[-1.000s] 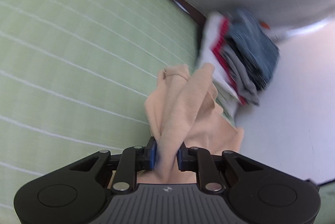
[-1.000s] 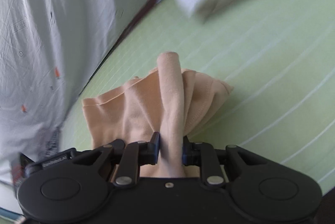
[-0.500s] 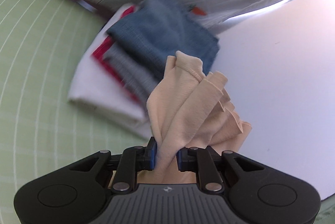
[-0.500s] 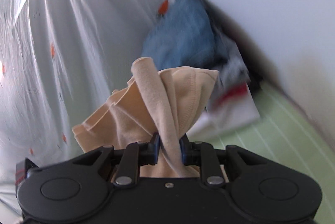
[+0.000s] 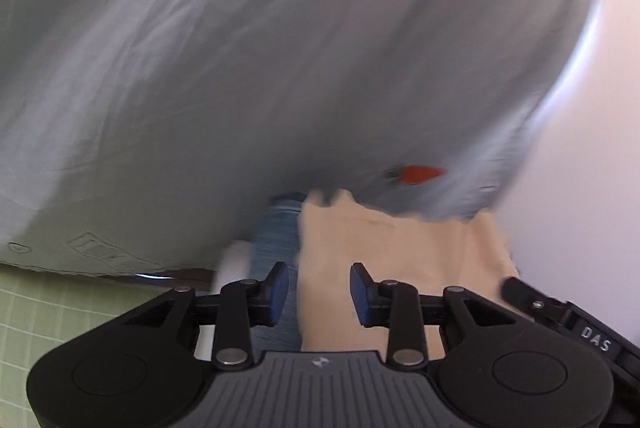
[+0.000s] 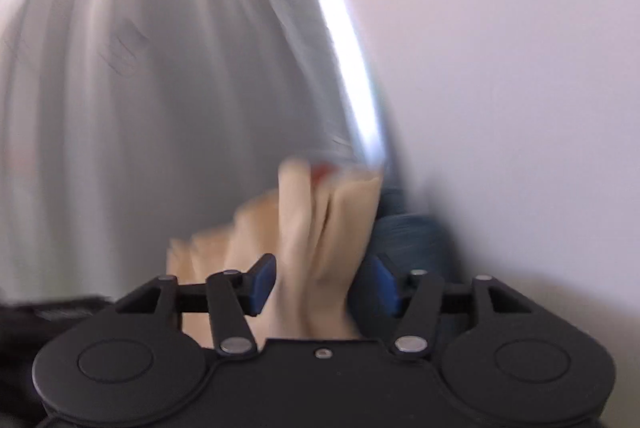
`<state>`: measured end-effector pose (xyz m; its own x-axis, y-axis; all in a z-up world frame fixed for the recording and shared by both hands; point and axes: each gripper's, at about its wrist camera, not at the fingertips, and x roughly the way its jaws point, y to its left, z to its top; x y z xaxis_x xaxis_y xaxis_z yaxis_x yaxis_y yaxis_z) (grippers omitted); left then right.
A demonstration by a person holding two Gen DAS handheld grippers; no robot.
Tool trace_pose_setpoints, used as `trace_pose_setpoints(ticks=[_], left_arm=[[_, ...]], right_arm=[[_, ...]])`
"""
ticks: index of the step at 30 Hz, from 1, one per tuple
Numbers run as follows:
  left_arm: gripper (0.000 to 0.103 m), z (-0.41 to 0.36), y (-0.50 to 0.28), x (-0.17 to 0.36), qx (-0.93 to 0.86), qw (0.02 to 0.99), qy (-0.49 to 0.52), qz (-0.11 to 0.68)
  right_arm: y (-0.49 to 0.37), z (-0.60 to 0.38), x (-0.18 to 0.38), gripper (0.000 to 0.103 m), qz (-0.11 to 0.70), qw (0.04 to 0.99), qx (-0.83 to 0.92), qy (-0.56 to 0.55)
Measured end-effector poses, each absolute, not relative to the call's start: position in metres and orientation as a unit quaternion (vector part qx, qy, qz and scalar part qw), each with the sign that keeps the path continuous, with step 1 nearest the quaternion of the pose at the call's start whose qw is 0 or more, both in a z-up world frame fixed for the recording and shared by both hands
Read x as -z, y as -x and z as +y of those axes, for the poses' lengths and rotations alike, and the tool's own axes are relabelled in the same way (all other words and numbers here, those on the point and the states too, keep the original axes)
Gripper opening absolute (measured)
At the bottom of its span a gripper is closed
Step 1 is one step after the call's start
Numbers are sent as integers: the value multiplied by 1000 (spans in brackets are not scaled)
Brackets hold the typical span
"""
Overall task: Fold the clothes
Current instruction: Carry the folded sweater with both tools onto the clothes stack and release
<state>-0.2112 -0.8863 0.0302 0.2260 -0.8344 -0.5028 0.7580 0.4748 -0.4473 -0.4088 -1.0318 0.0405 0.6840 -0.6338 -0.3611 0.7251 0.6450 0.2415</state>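
The peach garment [image 5: 384, 260] lies folded on top of the blue jeans [image 5: 276, 244] of the stack, beside the white wall [image 6: 520, 68] and below the grey curtain [image 5: 240, 48]. Both tongs stand spread with cloth between the jaws but not pinched: the left gripper [image 5: 319, 294] and the right gripper [image 6: 320, 286] look to have let it go. This piece seems done and stacked; whether more clothes wait cannot be told.

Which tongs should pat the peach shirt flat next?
Probably the left tongs. They are open, and the shirt lies smooth ahead of them beside the jeans. The right tongs are open too, but bunched folds fill their gap.
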Motion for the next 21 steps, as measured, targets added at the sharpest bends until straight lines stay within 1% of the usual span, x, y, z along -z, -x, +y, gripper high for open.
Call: trace_pose_setpoints(ticks=[1, 3, 5, 6, 7, 8, 9, 10, 11, 14, 18, 20, 21], left_arm=[[47, -889, 207, -23, 507, 778, 62, 365], [51, -894, 203, -9, 500, 774, 74, 382], [54, -901, 201, 2, 498, 774, 81, 383], [57, -903, 201, 6, 495, 778, 82, 379], [62, -905, 201, 9, 491, 782, 82, 374], [65, -906, 199, 13, 489, 783, 83, 376], [72, -908, 195, 17, 487, 781, 85, 381], [76, -910, 191, 20, 488, 778, 88, 386], [77, -912, 188, 21, 491, 776, 89, 386], [85, -914, 184, 24, 497, 777, 81, 377], [87, -901, 191, 19, 491, 785, 70, 372], [88, -888, 197, 13, 485, 790, 60, 369], [88, -881, 201, 10, 482, 793, 56, 368]], right_arm=[[405, -1028, -39, 55, 118, 900, 386, -165], [398, -1013, -39, 53, 104, 914, 373, -118], [389, -1000, -37, 40, 97, 925, 361, -70], [381, -999, -31, 39, 115, 925, 358, -49], [372, -999, -25, 35, 132, 925, 356, -27], [363, -998, -19, 30, 150, 924, 353, -5], [356, -1000, -12, 30, 167, 921, 352, 5], [353, -1010, -2, 30, 184, 917, 354, -12], [352, -1016, 5, 27, 190, 915, 356, -17], [347, -1010, 10, 28, 212, 906, 364, 33], [355, -996, 11, 30, 211, 902, 375, 39], [364, -991, 10, 38, 212, 896, 389, 36], [371, -984, 9, 39, 213, 893, 394, 32]])
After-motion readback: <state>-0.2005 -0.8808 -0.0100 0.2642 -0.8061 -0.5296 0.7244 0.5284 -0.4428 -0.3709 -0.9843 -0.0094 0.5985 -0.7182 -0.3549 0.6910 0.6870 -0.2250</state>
